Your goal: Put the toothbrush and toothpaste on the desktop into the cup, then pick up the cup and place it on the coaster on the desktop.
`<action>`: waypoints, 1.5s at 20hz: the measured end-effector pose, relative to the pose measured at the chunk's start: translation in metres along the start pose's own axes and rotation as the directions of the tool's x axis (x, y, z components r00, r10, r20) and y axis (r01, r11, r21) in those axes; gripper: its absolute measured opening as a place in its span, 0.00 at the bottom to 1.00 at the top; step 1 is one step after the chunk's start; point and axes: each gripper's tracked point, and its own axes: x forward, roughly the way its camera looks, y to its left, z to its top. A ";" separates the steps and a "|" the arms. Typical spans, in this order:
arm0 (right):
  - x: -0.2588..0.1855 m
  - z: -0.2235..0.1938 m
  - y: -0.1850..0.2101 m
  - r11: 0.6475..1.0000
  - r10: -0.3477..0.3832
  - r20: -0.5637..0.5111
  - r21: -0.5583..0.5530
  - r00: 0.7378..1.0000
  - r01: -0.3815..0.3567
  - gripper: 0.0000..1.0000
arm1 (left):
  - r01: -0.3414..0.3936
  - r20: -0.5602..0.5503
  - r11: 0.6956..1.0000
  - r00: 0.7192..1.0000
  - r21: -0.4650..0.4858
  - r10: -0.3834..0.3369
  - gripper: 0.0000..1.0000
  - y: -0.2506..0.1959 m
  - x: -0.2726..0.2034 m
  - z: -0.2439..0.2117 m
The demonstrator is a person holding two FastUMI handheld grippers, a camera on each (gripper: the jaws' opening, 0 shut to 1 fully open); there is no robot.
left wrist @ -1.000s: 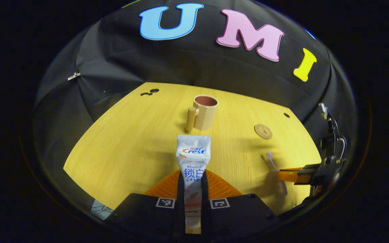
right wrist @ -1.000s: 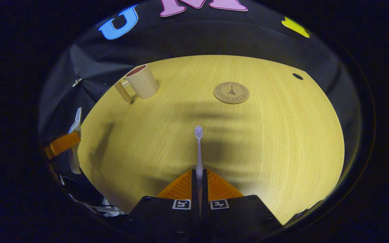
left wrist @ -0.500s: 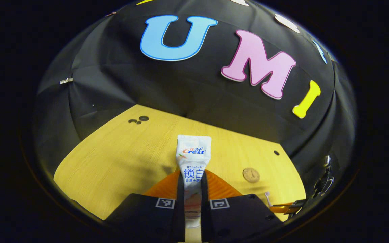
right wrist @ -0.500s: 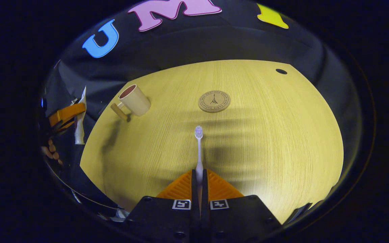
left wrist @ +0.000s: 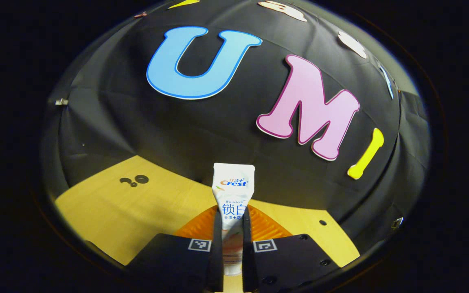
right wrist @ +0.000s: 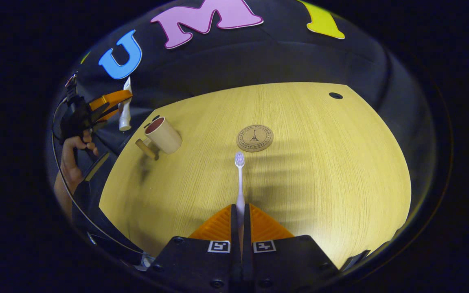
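toothpaste (left wrist: 233, 191) in left gripper (left wrist: 232, 228), above cup (right wrist: 162, 134)

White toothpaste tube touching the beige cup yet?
Apart. The right gripper view shows the white toothpaste tube held in the left gripper, above the beige cup, with dark wall between them.

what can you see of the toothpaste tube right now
The toothpaste tube is a white, soft-looking plastic tube with blue and red print and a peach tint lower down. Both fingers of the left gripper press on its lower body, and its flat crimped end points away from the camera. In the right gripper view it hangs cap down, lifted just above and left of the cup, touching nothing but the gripper.
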 end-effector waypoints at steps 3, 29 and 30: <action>-0.006 -0.006 -0.002 1.000 0.004 0.004 0.007 1.000 -0.004 0.06 | -0.016 0.023 1.000 1.000 0.014 0.015 0.23 0.015 0.026 -0.013; 0.015 0.119 0.094 0.980 0.197 0.220 -0.050 0.955 -0.191 0.06 | -0.220 -0.033 0.943 0.971 0.249 0.235 0.98 0.035 -0.129 -0.078; 0.016 0.130 0.103 0.977 0.212 0.242 -0.082 0.947 -0.197 0.06 | -0.234 -0.055 0.950 0.967 0.207 0.251 0.98 0.032 -0.145 -0.086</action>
